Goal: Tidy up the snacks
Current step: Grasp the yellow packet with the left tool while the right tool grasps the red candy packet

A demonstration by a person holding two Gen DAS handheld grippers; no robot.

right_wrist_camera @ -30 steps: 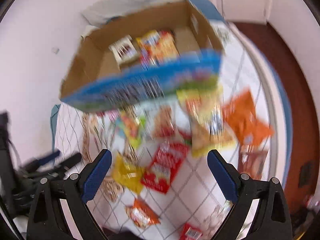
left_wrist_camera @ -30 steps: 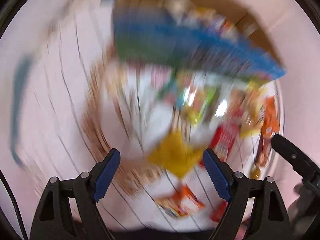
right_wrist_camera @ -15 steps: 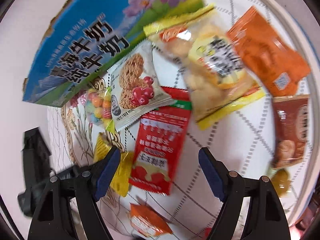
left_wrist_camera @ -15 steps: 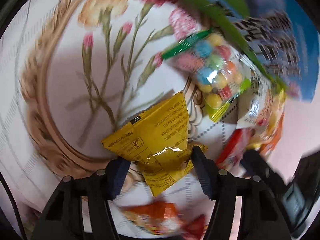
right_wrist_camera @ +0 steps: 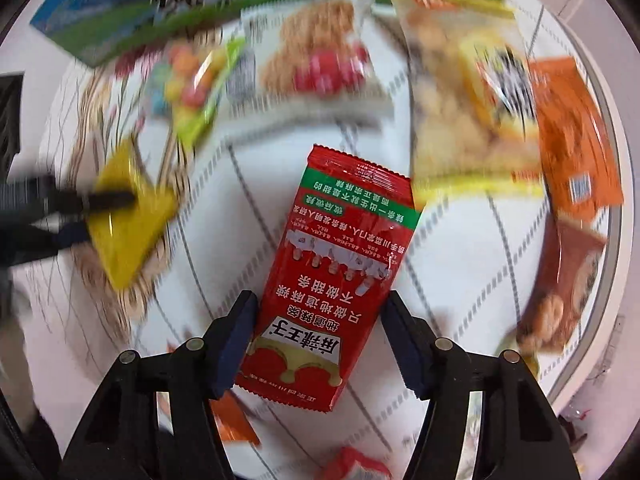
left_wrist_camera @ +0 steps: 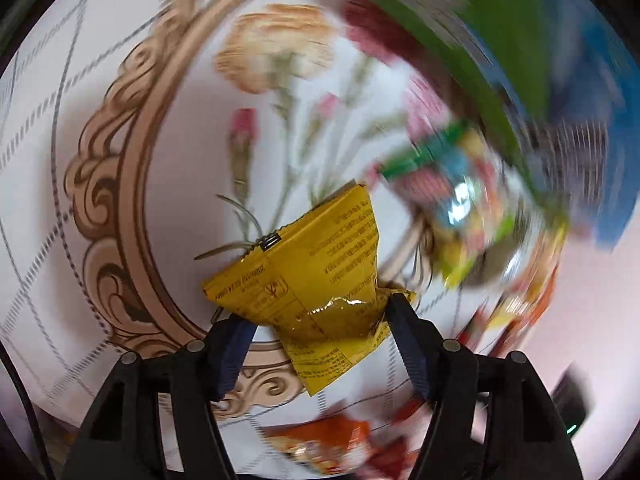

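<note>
Snacks [right_wrist_camera: 320, 40] loose on the cloth-covered desk [right_wrist_camera: 460, 280]: flat, slick, crinkly film pouches. Red packet [right_wrist_camera: 340, 264] between just-closing jaws of the right hand-held gripper [right_wrist_camera: 320, 298], one pad not yet pressing; liable to bow and squirt out. Smaller yellow packet [left_wrist_camera: 320, 264] pinched, creased, in the left hand-held gripper [left_wrist_camera: 320, 312], jaws just eased wider; liable to drop.

Glossy, seemingly plastic yellow packet [left_wrist_camera: 320, 272]
</note>
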